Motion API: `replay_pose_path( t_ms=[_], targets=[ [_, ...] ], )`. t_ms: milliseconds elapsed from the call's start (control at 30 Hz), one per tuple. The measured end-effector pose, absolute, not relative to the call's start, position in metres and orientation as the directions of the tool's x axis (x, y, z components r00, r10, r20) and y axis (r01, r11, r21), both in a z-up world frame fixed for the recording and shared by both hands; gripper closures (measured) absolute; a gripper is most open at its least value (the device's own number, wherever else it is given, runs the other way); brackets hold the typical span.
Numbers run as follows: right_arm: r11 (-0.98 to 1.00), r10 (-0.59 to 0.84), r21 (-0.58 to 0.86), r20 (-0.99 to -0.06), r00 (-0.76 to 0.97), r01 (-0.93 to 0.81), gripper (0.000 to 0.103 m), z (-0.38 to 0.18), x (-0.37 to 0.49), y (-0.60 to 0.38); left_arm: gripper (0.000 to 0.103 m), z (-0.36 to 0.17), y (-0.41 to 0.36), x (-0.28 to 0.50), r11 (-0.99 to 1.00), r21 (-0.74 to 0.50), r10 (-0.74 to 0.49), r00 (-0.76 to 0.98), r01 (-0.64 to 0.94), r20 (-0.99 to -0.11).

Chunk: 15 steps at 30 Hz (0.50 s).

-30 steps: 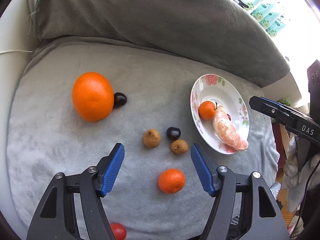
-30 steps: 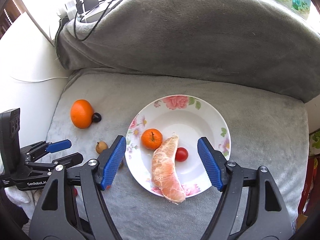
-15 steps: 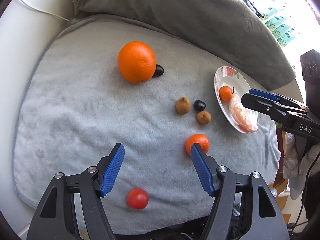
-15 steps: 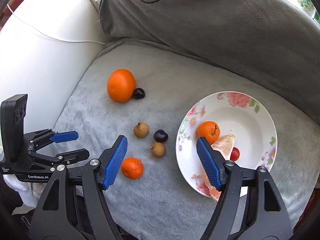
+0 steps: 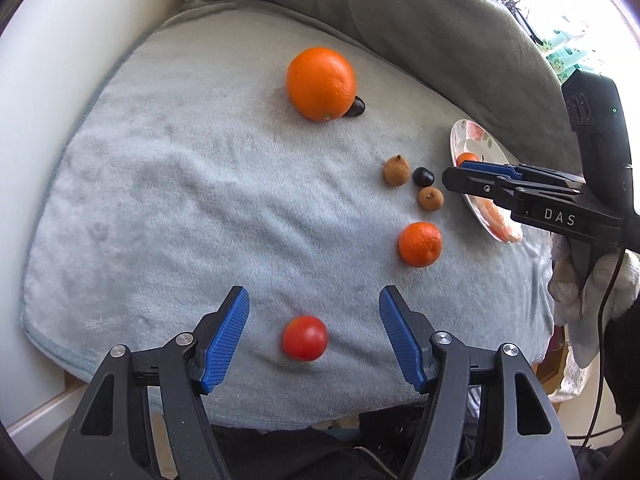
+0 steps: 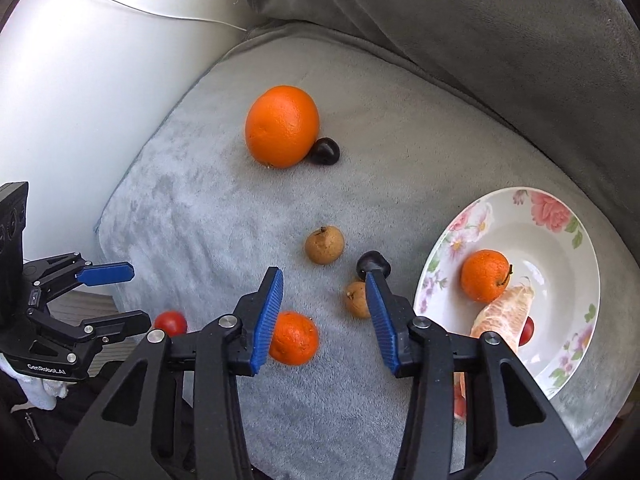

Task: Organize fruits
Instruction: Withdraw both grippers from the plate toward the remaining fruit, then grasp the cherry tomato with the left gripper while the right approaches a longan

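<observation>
A: Left gripper (image 5: 314, 312) spread, straddling cherry tomato (image 5: 305, 337) at lower centre; lowering squarely, closing gently.

B: Right gripper (image 6: 322, 284) spread, empty, framing mandarin (image 6: 296, 338) lower centre; plate (image 6: 582, 248) waiting at right.

A home living room, shown by a white leather sofa arm (image 6: 100, 60), a soft grey plush seat cushion (image 5: 200, 200), a darker grey fleece back pillow (image 6: 480, 32) and a white floral china plate (image 6: 560, 216).
</observation>
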State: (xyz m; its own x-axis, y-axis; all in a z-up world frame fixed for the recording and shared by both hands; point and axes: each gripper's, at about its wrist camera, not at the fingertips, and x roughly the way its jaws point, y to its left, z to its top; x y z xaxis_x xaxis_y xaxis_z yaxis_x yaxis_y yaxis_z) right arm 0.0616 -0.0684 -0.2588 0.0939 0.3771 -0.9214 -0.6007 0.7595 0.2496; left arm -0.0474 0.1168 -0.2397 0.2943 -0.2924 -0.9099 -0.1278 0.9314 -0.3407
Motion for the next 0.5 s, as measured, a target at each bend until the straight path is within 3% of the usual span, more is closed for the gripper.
replay_pose_path(
  t_ms=[500],
  targets=[
    [0.74, 0.31, 0.191, -0.948, 0.075, -0.645, 0.061, -0.28, 0.073, -0.04, 0.045, -0.26, 0.133, -0.074, 0.913, -0.359, -0.304, 0.262, -0.194, -0.916]
  ],
)
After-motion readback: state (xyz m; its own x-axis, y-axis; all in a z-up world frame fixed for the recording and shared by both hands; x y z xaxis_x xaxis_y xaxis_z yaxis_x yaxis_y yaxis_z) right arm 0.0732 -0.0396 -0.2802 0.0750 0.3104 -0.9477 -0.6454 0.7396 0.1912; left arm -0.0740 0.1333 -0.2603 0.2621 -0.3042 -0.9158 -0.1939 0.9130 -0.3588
